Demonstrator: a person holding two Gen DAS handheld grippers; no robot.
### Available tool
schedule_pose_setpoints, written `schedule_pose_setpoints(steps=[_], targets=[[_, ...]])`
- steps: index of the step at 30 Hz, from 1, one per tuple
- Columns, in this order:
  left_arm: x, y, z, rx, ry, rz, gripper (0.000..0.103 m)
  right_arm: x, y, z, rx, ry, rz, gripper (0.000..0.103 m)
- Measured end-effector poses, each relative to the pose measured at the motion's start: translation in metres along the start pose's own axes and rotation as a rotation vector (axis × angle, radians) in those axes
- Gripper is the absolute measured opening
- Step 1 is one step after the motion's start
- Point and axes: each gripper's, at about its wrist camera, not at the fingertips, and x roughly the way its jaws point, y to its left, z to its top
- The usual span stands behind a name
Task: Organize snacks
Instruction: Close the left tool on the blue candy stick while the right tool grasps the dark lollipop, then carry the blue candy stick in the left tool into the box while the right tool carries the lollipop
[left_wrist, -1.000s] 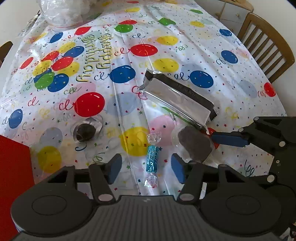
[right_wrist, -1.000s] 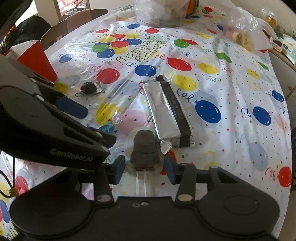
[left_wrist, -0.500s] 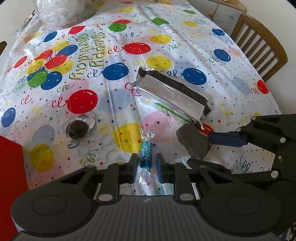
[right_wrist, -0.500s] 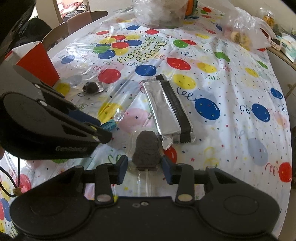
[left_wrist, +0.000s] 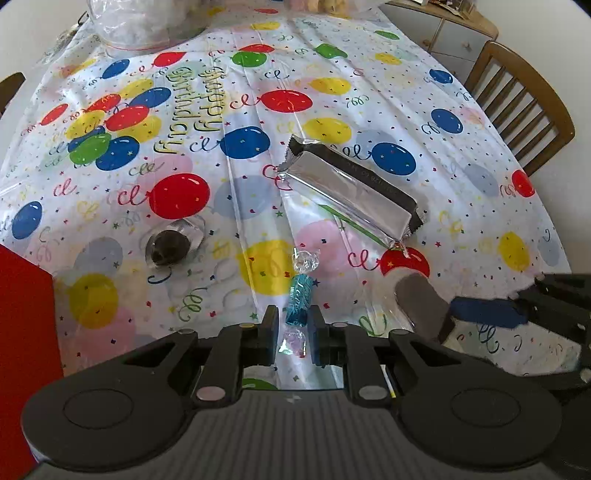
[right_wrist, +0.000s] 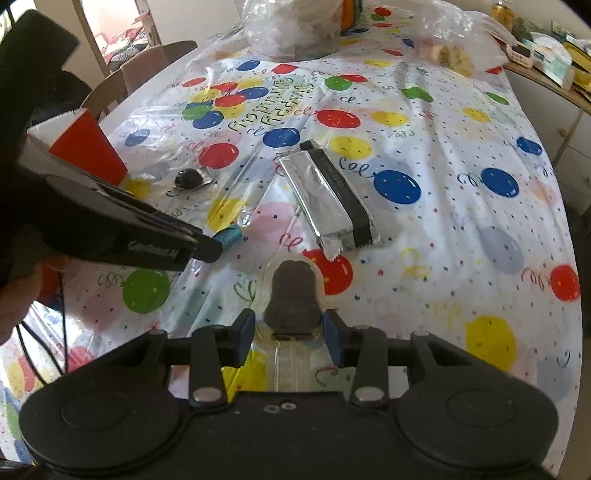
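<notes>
Silver foil bar (left_wrist: 351, 194) lies mid-bench, far of both tongs. Left tongs (left_wrist: 293, 326) clamp the blue candy (left_wrist: 300, 300); right tongs (right_wrist: 290, 332) stand apart around the chocolate figure (right_wrist: 293, 299). Red box (right_wrist: 86, 147) sits left.

Bright daylight, glossy tablecloth (left_wrist: 258, 110) glare, fisheye-warped edges, perhaps slight blur

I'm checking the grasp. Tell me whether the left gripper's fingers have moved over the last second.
Yes. The left gripper has closed inward: its fingers, wide apart before, now flank the blue twist-wrapped candy, which lies by the same yellow balloon print.
</notes>
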Motion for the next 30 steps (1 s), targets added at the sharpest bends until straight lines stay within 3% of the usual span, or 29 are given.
schedule_pose_setpoints(steps=[14, 18, 30], targets=[[0.013, -0.011, 0.014, -0.013, 0.018, 0.008, 0.017, -0.021, -0.017, -0.019, 0.106, -0.030, 0.021, 0.038], [0.013, -0.013, 0.013, -0.015, 0.009, 0.019, 0.012, -0.022, -0.020, -0.021, 0.116, -0.035, 0.020, 0.038], [-0.003, 0.007, 0.000, -0.098, 0.003, -0.003, 0.011, -0.033, -0.014, -0.021, 0.137, -0.053, 0.021, 0.038]])
